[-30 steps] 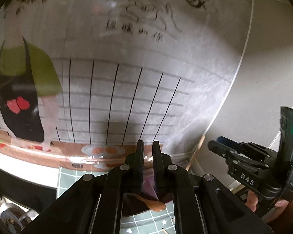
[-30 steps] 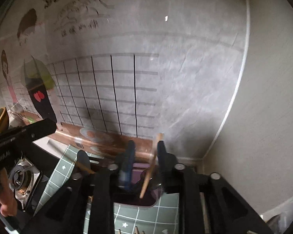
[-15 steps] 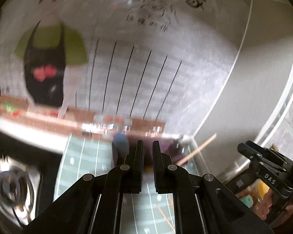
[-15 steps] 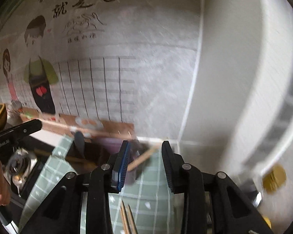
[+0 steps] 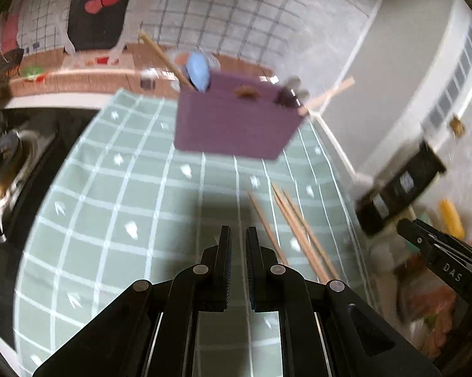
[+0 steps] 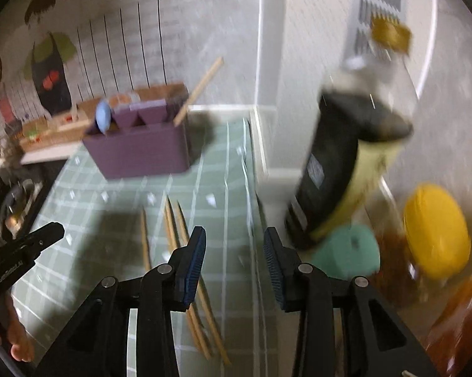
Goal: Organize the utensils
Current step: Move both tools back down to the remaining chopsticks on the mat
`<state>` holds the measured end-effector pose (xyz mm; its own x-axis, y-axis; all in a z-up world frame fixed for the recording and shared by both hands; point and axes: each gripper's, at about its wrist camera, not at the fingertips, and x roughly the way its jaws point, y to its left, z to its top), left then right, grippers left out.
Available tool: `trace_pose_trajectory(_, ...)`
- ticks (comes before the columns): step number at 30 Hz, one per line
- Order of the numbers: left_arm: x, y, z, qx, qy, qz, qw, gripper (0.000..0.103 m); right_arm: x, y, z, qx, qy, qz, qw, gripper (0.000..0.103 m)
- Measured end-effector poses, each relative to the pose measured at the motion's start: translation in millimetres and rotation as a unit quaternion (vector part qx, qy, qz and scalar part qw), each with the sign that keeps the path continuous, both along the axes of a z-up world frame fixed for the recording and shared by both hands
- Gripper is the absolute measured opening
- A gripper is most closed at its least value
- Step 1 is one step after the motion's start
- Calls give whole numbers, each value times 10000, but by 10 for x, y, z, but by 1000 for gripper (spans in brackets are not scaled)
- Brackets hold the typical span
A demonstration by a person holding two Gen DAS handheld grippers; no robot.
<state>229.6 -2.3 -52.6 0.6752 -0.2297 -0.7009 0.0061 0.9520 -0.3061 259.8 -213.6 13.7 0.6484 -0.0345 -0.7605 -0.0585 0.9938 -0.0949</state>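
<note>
A purple utensil holder [image 5: 236, 119] stands at the far end of a green checked mat [image 5: 116, 207]; it also shows in the right wrist view [image 6: 141, 147]. It holds a blue spoon [image 5: 197, 70], chopsticks [image 5: 327, 94] and a brown-tipped utensil. Three loose wooden chopsticks [image 5: 295, 232] lie on the mat, also in the right wrist view [image 6: 176, 229]. My left gripper [image 5: 237, 251] is nearly shut and empty, left of the loose chopsticks. My right gripper [image 6: 234, 248] is open and empty, just right of them.
A dark bottle with a gold cap [image 6: 346, 157] stands right of the mat by the wall. A yellow lid [image 6: 434, 232] and a teal lid [image 6: 349, 251] sit near it. A stove burner [image 5: 3, 169] lies left of the mat.
Both grippers pulled back and tilted down from the holder. The right gripper let go of the chopstick into the holder and opened wider. The mat and loose chopsticks came into view.
</note>
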Motion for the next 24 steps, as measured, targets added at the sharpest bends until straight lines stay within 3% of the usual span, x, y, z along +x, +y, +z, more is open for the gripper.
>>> trace_pose_trajectory(4,-192,-215,-196,-279,187,-157,9993,19,-235,-99,-201,-61,145,19,9999,36)
trace_pose_trajectory(7,-258,-372,-295,-500,378,-433,9971,23,-413,-169,-324,168,231,181,9994,36)
trace_pose_trajectory(11,-321,-430,-360,-282,451,-351,9980,23,-635,-168,-519,387,497,633,9960,35)
trace_pose_trajectory(13,-355,-413,-379,-279,457,-221,9983,23,-704,-121,-601,396,597,895,9934,30)
trace_pose_trajectory(15,-390,-376,-377,-222,436,-99,9988,23,-743,-49,-673,391,733,1154,9898,14)
trace_pose_trajectory(19,-427,-303,-386,-157,438,-17,9989,23,-714,17,-829,772,1089,1458,9803,13)
trace_pose_trajectory(24,-495,-226,-363,-144,388,32,9991,23,-675,-19,-951,717,1173,1260,9825,13)
